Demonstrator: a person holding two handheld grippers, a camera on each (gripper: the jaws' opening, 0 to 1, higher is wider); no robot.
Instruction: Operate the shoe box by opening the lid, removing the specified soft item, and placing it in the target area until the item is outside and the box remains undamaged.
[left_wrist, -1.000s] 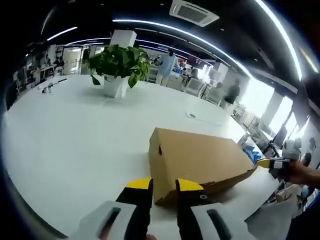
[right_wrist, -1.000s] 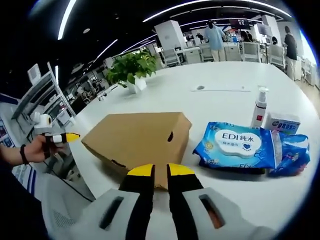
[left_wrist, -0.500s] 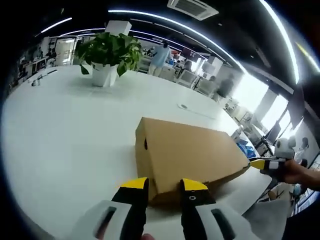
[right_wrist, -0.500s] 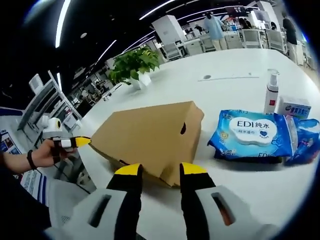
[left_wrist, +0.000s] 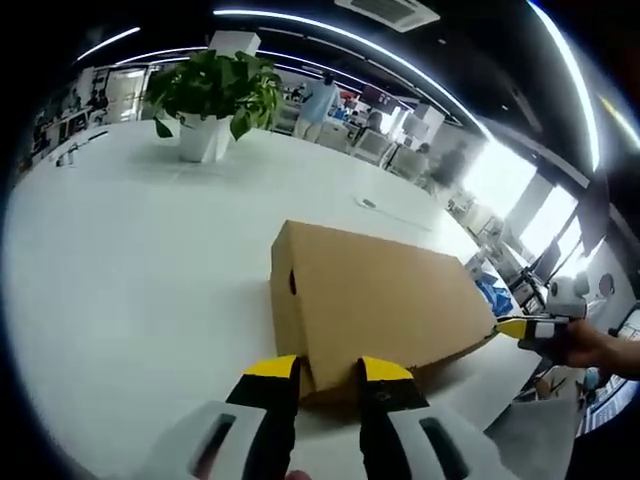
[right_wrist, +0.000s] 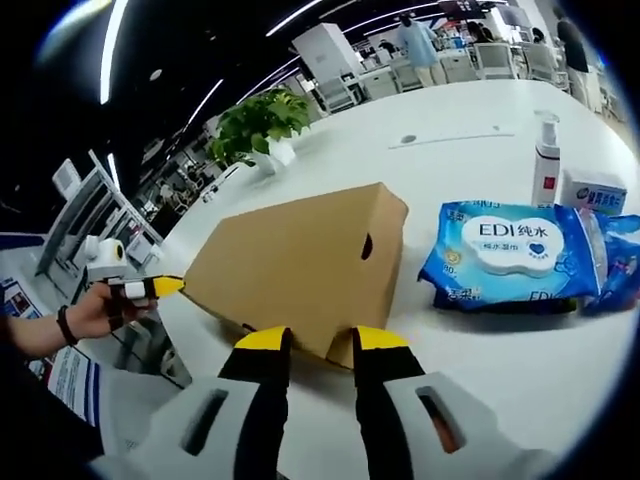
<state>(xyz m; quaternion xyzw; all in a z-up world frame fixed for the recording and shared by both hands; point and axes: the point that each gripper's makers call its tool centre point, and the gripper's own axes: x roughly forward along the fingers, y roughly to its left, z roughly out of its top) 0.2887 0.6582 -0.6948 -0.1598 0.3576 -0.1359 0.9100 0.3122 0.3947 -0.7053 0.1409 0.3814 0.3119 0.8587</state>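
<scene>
A closed brown cardboard shoe box (left_wrist: 380, 300) lies on the white table (left_wrist: 130, 280), with a small round hole in its end wall. My left gripper (left_wrist: 328, 372) is open, its yellow tips on either side of the box's near bottom corner. In the left gripper view the right gripper (left_wrist: 518, 327) shows as a yellow tip at the box's far right corner, held by a hand. In the right gripper view, the shoe box (right_wrist: 300, 265) lies ahead and my right gripper (right_wrist: 322, 340) is open around its near corner. The left gripper (right_wrist: 152, 288) touches the box's left corner.
A potted plant (left_wrist: 210, 100) stands far back on the table. A blue wet-wipes pack (right_wrist: 505, 250), a pump bottle (right_wrist: 545, 160) and a small carton (right_wrist: 592, 190) lie to the box's right. The table edge runs close below the box. People stand in the background.
Both grippers' jaws have spread from nearly shut to open. Both have moved closer to the box, so each now has a box corner between its tips.
</scene>
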